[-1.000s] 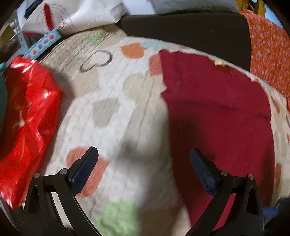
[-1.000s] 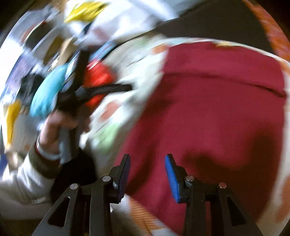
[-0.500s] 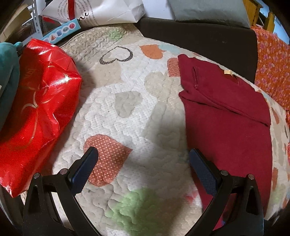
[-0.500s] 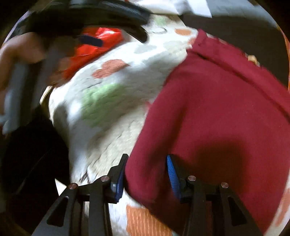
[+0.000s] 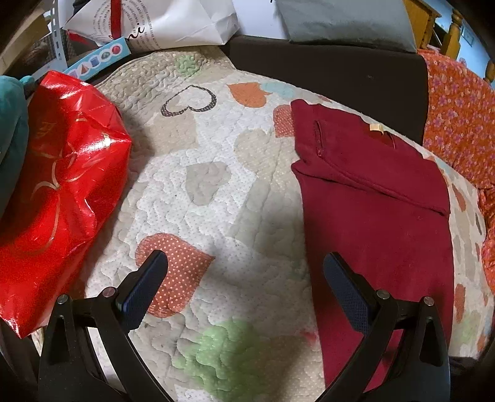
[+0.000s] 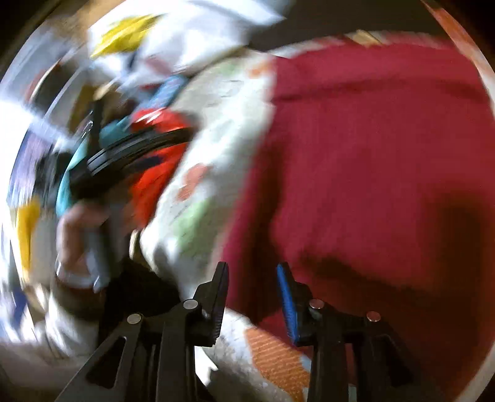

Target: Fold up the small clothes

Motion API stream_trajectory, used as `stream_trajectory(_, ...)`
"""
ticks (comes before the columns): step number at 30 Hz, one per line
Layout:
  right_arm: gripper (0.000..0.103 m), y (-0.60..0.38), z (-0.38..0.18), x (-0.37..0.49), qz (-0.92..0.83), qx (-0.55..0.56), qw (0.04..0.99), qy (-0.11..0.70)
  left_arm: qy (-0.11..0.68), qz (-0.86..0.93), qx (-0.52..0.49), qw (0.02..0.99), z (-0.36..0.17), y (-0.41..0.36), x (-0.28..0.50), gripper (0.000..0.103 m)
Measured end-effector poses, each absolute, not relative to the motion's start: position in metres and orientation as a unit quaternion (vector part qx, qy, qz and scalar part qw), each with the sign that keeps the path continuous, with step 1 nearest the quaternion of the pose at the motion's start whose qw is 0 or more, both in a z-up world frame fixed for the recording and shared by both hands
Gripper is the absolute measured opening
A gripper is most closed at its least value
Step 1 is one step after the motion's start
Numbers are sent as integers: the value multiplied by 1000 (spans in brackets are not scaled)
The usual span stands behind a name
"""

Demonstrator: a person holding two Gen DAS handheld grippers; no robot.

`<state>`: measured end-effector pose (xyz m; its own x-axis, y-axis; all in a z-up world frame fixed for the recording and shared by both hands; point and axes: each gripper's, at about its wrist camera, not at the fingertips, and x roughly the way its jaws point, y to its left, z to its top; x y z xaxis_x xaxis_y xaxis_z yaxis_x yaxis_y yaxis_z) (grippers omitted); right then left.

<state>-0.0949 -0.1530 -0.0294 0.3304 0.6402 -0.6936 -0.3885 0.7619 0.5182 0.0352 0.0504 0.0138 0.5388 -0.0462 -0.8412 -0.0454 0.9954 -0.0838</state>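
The right gripper point(image 6: 253, 293) hangs over the near edge of the dark red garment point(image 6: 371, 160); its jaws stand a narrow way apart and are opening, with the garment's near corner and a strip of quilt seen in the gap between them; the view is badly smeared, so whether a pad presses the cloth cannot be told, and nothing looks pinched; one pad shows bright blue point(image 6: 286, 297), the other shows only its dark edge.

The left gripper point(image 5: 244, 284) is spread wide with nothing between its fingers; it hovers above the heart-patterned quilt point(image 5: 216, 201), its left pad over an orange dotted heart and its right pad point(image 5: 346, 293) over the garment's left edge; in the right wrist view the person's left hand point(image 6: 83, 235) grips that tool's handle, blurred, off to the left of the quilt.

The dark red garment point(image 5: 380, 216) lies flat on the right part of the quilt; its far end is folded over, making a band with a stitched hem running slantwise across it; a small tan label point(image 5: 376, 128) sits near the far edge.

Further out, a shiny red gift bag point(image 5: 58, 198) rests on the quilt's left side; a white paper bag point(image 5: 173, 27) and a grey cushion point(image 5: 346, 21) stand behind; an orange flowered cloth point(image 5: 458, 123) lies along the right.
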Motion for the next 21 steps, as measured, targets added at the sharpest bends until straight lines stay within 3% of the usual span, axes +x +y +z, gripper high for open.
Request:
stream_trajectory(5,31,-60,-11,-133,373,-97,822,420,479,-3,-52,876,15,49,35,102)
stream_trajectory(8,31,-28,-39,-134,340,-223,810,421,480,-2,-46,876,14,50,34,102)
stream_trajectory(12,31,-37,-81,-122,290,-292,792,452,483,3,-55,874,13,58,33,102)
stream_trajectory(13,30,-44,-84,-116,284,-277,794,461,482,4,-58,874,13,60,33,102)
stream_trajectory(15,9,-62,-76,-103,299,-180,807,476,479,4,-64,875,15,63,32,102)
stream_trajectory(18,8,-87,-55,-94,381,-6,782,494,476,-2,-70,877,18,64,31,102)
stream_trajectory(21,8,-80,-44,-95,406,34,787,464,463,-8,-83,882,26,66,31,102)
